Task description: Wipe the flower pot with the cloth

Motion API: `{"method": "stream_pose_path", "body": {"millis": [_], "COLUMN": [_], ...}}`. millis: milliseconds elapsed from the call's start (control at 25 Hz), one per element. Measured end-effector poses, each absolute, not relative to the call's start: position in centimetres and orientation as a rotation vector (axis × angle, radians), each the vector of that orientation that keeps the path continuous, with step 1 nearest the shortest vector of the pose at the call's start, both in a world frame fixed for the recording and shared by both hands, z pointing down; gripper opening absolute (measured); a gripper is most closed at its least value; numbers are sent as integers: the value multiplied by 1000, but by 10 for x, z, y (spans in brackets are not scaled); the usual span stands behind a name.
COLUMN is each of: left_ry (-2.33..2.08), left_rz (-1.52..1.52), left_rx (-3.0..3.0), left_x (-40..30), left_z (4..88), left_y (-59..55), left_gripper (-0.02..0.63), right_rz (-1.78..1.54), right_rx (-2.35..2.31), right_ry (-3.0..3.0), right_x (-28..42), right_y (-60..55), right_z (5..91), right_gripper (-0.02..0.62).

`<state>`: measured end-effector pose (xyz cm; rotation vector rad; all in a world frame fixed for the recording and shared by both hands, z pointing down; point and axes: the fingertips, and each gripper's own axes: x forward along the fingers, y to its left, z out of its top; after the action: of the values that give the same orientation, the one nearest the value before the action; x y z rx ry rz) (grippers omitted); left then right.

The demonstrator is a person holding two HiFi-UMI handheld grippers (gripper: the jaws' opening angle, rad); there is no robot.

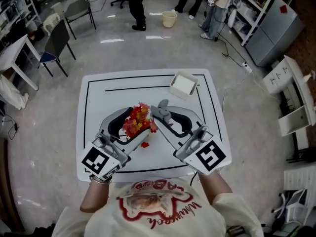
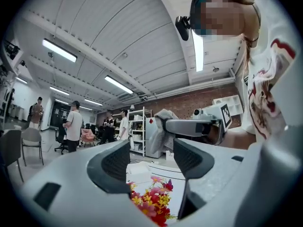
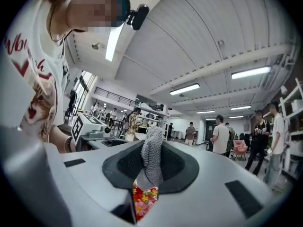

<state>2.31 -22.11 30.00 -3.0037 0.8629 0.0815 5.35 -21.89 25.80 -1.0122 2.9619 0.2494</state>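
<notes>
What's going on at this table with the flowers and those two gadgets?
A person is working over a white table with a handheld gripper in each hand. The right gripper is shut on a grey cloth, close beside the red and yellow flowers. The left gripper is open and empty on their other side. The pot itself is hidden under the blooms.

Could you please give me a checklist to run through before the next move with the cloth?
1. Grip on cloth: ok. The right gripper has its jaws shut on it.
2. Free hand: ok. The left gripper has its jaws apart, with nothing between them.
3. Steady pot: not ok. Neither gripper holds it.
4. Upright pot: cannot tell. The flowers hide it.
5. Box out of the way: ok. It sits at the far corner of the table, apart from the flowers.
</notes>
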Motion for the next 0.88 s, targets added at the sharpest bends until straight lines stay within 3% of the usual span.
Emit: {"method": "stream_pose_path", "body": {"millis": [680, 760, 840, 880], "left_ry": [869, 856, 845, 846], "left_rz": [-27, -75, -95, -84], "left_rx": [-2785, -2753, -2738, -2740], "left_x": [78, 80, 82, 83], "left_z": [291, 294, 296, 296], "left_y": [-227, -225, -222, -222], "left_gripper": [270, 236, 129, 115], "right_rz": [90, 82, 74, 63], "right_rx": [-873, -876, -876, -871], "right_ry": [3028, 3033, 3041, 3044], "right_x": [59, 59, 58, 58], "right_y": [-225, -226, -227, -228], "right_z": [267, 269, 270, 270], "right_gripper": [67, 67, 70, 72]}}
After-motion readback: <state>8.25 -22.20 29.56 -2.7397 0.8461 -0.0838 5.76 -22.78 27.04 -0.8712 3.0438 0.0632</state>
